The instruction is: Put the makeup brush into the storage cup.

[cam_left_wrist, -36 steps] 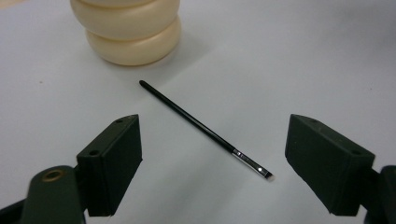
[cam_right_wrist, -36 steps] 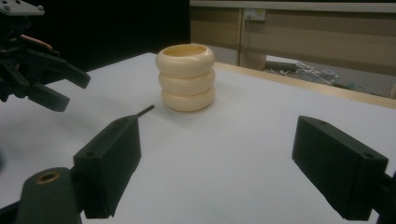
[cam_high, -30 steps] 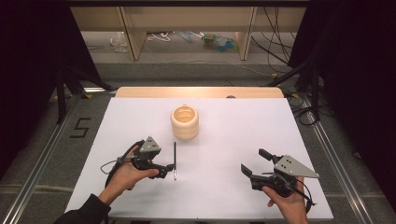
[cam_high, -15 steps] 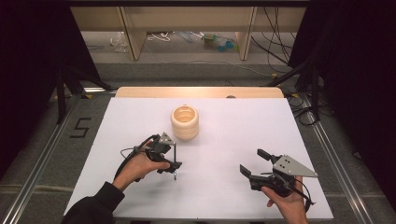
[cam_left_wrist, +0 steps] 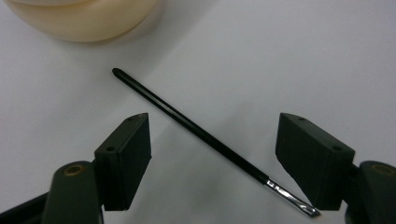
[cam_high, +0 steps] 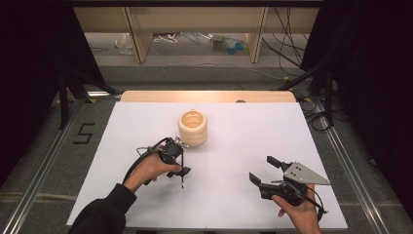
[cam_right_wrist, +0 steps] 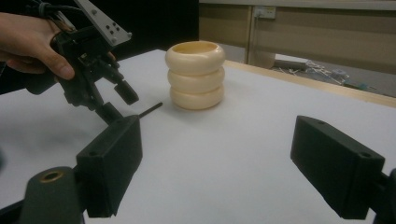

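A thin black pen point(cam_left_wrist: 196, 130) is lying flat on the white table point(cam_high: 243, 126), just in front of a cream ribbed cup point(cam_high: 193, 127). The left gripper point(cam_high: 181, 171) is hovering over it, jaws spread on either side. The right gripper point(cam_high: 263, 170) is sitting well apart, jaws spread, gripping nothing.

A dark numeral "5" point(cam_high: 84, 132) on the grey floor left of the table.
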Demonstrator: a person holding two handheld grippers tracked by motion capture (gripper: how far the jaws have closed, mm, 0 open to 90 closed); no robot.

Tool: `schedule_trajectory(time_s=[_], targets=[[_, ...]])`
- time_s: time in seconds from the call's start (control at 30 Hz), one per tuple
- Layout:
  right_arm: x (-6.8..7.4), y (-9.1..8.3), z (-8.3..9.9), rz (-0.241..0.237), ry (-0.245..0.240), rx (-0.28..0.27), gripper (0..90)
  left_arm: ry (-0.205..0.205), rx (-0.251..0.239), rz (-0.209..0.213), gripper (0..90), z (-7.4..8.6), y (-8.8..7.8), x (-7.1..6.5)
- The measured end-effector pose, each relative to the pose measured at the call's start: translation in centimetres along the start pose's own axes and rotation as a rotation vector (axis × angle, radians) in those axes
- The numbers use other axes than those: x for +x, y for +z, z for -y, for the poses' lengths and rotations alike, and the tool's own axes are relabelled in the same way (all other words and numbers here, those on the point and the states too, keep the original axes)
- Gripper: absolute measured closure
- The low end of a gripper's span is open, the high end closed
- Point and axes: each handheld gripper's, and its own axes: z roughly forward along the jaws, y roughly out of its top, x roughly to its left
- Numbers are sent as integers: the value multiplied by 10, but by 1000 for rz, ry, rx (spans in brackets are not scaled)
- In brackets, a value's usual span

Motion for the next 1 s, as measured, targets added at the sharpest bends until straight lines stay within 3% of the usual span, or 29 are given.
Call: schedule_trajectory(time_s=[0.07,0.13,0.33,0.4,0.43,0.53,0.73,0.8,1.0], targets=[[1,1,0,-16,3,-6,176,-5,13,7,307,0,2,2],[1,0,0,-9,-7,6,176,-42,-1,17,335,1,4,1],[1,0,0,-10,-9,6,176,-30,57,44,402,-1,6,2],[1,1,0,-11,-9,6,176,-47,60,49,423,-1,8,2],[1,1,0,-15,-9,6,177,-31,79,49,436,-2,8,4],[1,1,0,-8,-12,8,177,-46,81,52,462,-2,7,4],[1,1,0,-15,-10,10,176,-29,97,21,544,-3,8,4],[1,2,0,-19,-9,13,176,3,115,8,549,-6,8,3],[1,1,0,-24,0,12,176,6,132,15,591,-10,8,4]])
